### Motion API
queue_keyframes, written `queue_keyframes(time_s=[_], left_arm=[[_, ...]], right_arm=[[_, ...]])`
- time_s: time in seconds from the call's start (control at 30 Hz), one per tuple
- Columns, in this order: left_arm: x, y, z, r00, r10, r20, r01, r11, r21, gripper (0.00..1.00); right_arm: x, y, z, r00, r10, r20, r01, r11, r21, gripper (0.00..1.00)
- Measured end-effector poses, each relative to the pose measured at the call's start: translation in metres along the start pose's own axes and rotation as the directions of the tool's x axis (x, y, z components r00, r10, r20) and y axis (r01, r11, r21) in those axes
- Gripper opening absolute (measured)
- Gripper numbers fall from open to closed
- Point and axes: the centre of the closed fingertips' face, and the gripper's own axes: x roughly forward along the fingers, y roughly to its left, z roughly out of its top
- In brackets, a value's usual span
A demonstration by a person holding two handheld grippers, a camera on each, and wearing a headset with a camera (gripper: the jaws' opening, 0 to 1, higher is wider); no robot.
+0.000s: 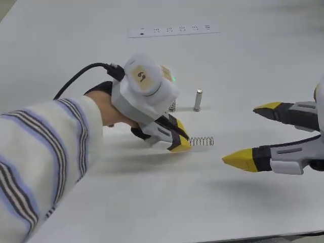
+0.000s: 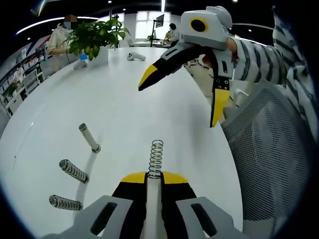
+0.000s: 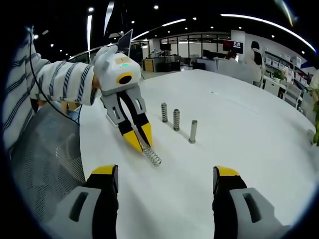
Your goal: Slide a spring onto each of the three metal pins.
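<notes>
Head view: left tool (image 1: 183,143) pinches a thin, silvery spring (image 1: 202,141).

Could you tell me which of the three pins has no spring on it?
The smooth pin at the row's end; the other two pins wear springs.

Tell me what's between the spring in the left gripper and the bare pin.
Nothing but bare table between the spring and the bare pin, as the right gripper view shows.
</notes>
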Motion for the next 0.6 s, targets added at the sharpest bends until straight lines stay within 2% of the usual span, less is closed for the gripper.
queue_keyframes(time_s=[0.07,0.2,0.3,0.47,0.6], left_arm=[[-0.003,-0.004,0.004,0.9997,-0.015,0.022,0.015,1.0,-0.001,0.02],[-0.007,-0.009,0.006,0.9995,-0.024,0.021,0.024,1.0,0.017,0.02],[-0.009,-0.011,0.006,0.9993,-0.028,0.023,0.027,0.999,0.023,0.02],[-0.011,-0.016,0.004,0.9989,-0.041,0.022,0.04,0.999,0.025,0.02],[-0.014,-0.021,0.005,0.9984,-0.048,0.029,0.047,0.999,0.022,0.02]], right_arm=[[0.001,0.001,0.001,0.9998,0.016,0.009,-0.016,1.0,-0.001,0.74],[0.005,0.006,-0.002,0.9974,0.07,-0.014,-0.071,0.997,-0.037,0.71],[0.008,0.008,-0.003,0.9957,0.09,-0.022,-0.091,0.994,-0.054,0.7],[0.013,0.017,-0.002,0.9888,0.146,-0.033,-0.148,0.985,-0.084,0.58],[0.016,0.024,0.003,0.9827,0.185,-0.012,-0.185,0.979,-0.087,0.5]])
